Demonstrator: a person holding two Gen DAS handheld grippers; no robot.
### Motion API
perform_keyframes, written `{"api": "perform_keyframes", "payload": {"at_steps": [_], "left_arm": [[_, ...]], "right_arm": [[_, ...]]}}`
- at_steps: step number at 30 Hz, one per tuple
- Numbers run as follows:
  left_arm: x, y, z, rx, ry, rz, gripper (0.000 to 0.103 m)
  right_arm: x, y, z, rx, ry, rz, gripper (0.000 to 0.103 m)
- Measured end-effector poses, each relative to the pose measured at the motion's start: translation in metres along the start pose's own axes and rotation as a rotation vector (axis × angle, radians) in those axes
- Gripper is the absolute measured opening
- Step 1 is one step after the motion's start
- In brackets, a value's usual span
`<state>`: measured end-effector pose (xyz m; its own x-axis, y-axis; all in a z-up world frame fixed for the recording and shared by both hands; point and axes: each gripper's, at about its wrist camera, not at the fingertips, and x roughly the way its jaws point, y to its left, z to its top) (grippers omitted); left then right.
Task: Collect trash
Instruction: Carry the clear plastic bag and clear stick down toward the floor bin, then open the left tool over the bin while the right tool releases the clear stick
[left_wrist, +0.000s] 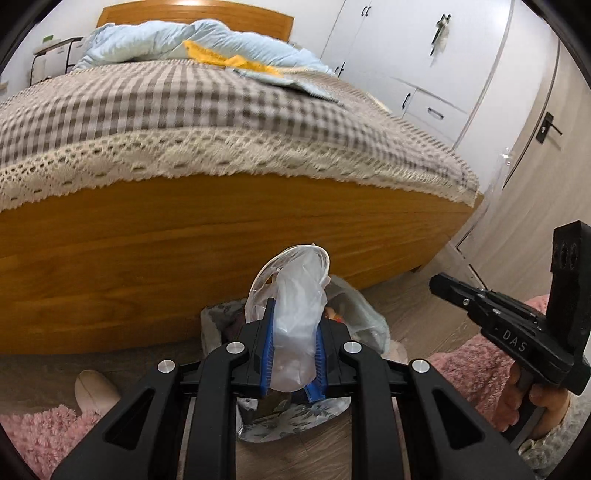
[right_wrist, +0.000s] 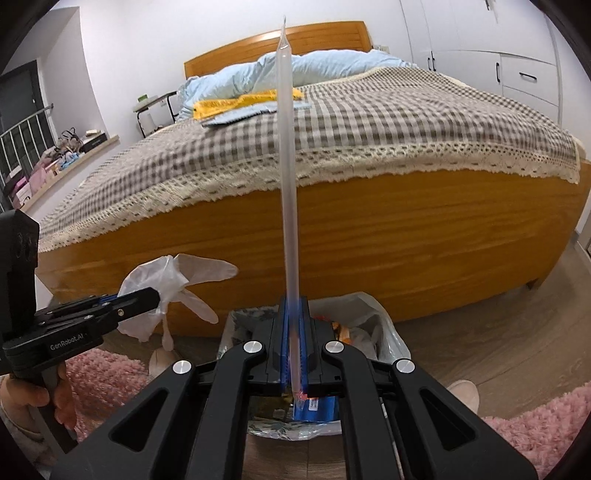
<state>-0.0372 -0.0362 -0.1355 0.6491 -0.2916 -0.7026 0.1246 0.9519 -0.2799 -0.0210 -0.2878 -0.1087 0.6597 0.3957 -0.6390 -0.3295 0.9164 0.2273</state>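
My left gripper (left_wrist: 295, 325) is shut on a crumpled translucent disposable glove (left_wrist: 299, 284), which sticks up between the blue pads. The right wrist view shows the same glove (right_wrist: 173, 273) hanging from the left gripper (right_wrist: 157, 295) at the left. My right gripper (right_wrist: 294, 302) is shut on a long thin translucent plastic tube (right_wrist: 286, 147) that stands straight up from its pads. Below both grippers, against the bed's footboard, a trash bin with a clear liner (right_wrist: 384, 325) holds wrappers; its liner (left_wrist: 364, 314) also shows behind my left fingers. The right gripper (left_wrist: 439, 283) appears at the right of the left wrist view.
A wooden bed (left_wrist: 221, 240) with a checked lace-edged cover (right_wrist: 332, 122) fills the background. Pink fluffy rugs (left_wrist: 40, 428) (right_wrist: 535, 424) lie on the wood floor either side of the bin, with a slipper (left_wrist: 94, 391) near each (right_wrist: 463, 395). White wardrobes (left_wrist: 424, 55) stand at the right.
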Motion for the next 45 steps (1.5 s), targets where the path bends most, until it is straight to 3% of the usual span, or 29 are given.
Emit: {"api": "perform_keyframes", "payload": {"at_steps": [11, 21, 32, 45], "left_arm": [[0.041, 0.007, -0.015, -0.046, 0.141, 0.012, 0.016], [0.087, 0.007, -0.022, -0.087, 0.270, 0.050, 0.016], [0.109, 0.018, -0.029, -0.092, 0.327, 0.066, 0.016], [0.109, 0.013, -0.030, -0.066, 0.318, 0.058, 0.016]], "right_arm": [[0.021, -0.003, -0.012, 0.012, 0.074, -0.013, 0.005], [0.061, -0.011, -0.028, 0.063, 0.211, 0.000, 0.005], [0.092, -0.018, -0.043, 0.155, 0.330, 0.014, 0.005], [0.107, -0.017, -0.046, 0.163, 0.383, 0.000, 0.005]]}}
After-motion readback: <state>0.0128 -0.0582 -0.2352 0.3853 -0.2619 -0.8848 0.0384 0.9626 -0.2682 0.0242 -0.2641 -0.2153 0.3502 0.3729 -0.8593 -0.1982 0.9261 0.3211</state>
